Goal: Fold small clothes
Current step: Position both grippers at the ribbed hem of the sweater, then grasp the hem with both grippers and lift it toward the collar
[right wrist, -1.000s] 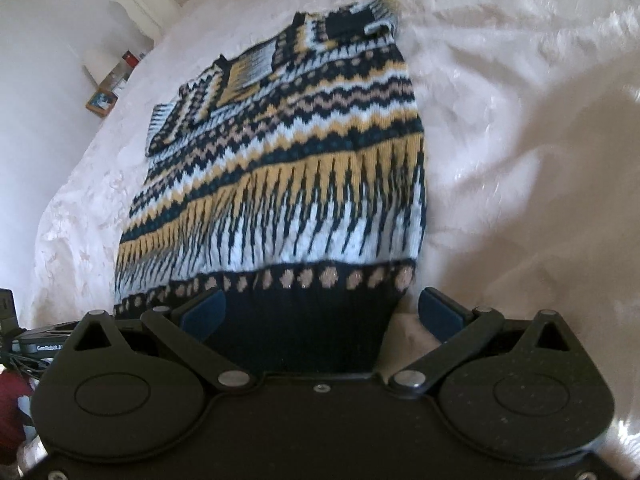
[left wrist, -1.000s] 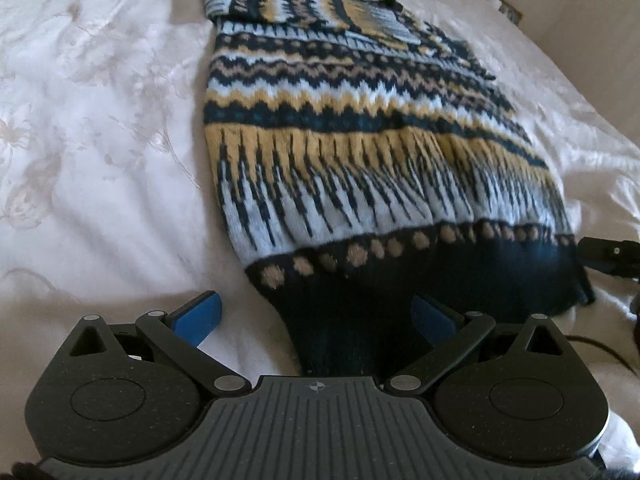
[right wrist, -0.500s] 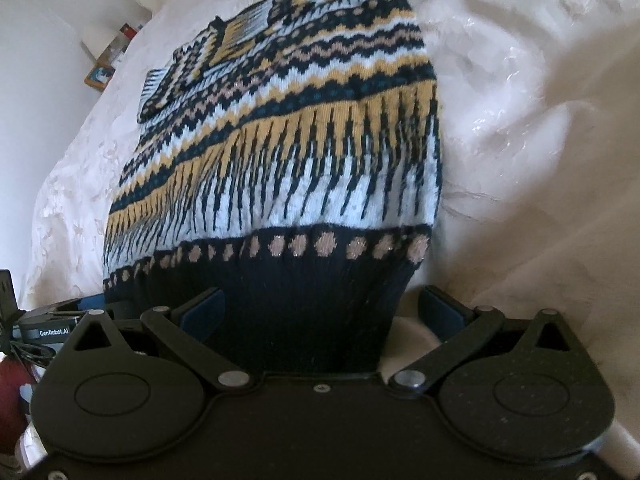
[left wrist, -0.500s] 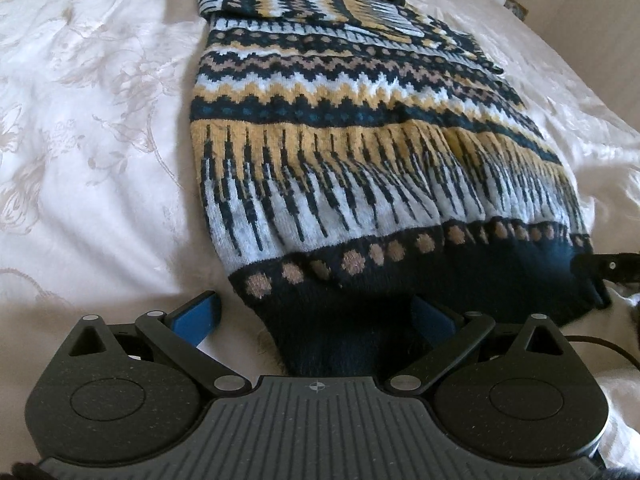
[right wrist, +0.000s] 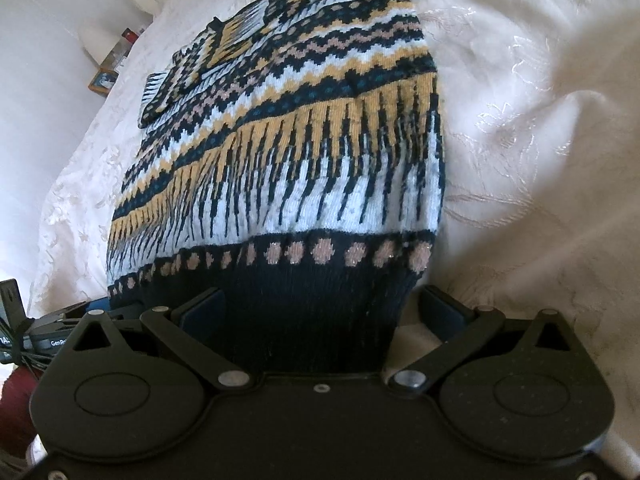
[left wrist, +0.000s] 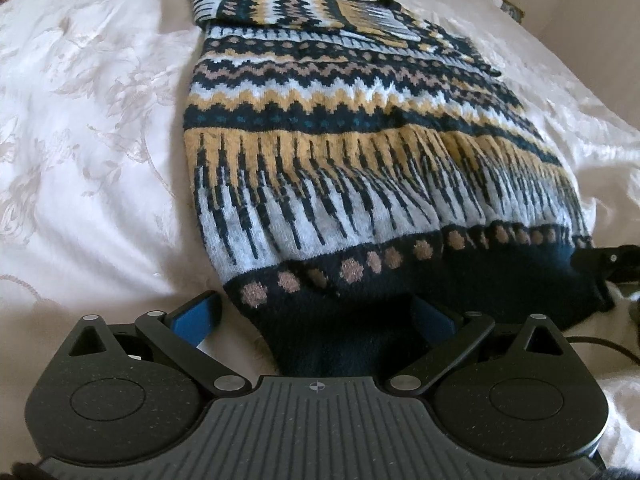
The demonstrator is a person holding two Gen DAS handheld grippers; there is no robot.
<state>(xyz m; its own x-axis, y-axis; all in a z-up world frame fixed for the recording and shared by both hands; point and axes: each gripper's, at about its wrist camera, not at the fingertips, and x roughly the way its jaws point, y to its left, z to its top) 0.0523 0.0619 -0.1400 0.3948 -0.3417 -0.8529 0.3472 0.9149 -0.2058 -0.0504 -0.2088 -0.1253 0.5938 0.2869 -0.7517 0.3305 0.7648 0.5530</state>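
Daylight is bright and soft. The white bedspread is overexposed in both views, with glare on its embroidery at right in the right wrist view. The sweater hem lies in deep shadow. Fisheye distortion bends frame edges; corners are dark and soft.

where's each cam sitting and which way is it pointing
Left wrist: on the left gripper, low at the sweater's hem, looking up its length along the bed; own open fingers show.
Right wrist: on the right gripper, at the hem's other corner, looking the same way; own open fingers show.
Shared: sweater, bed, and each glimpses the other gripper.
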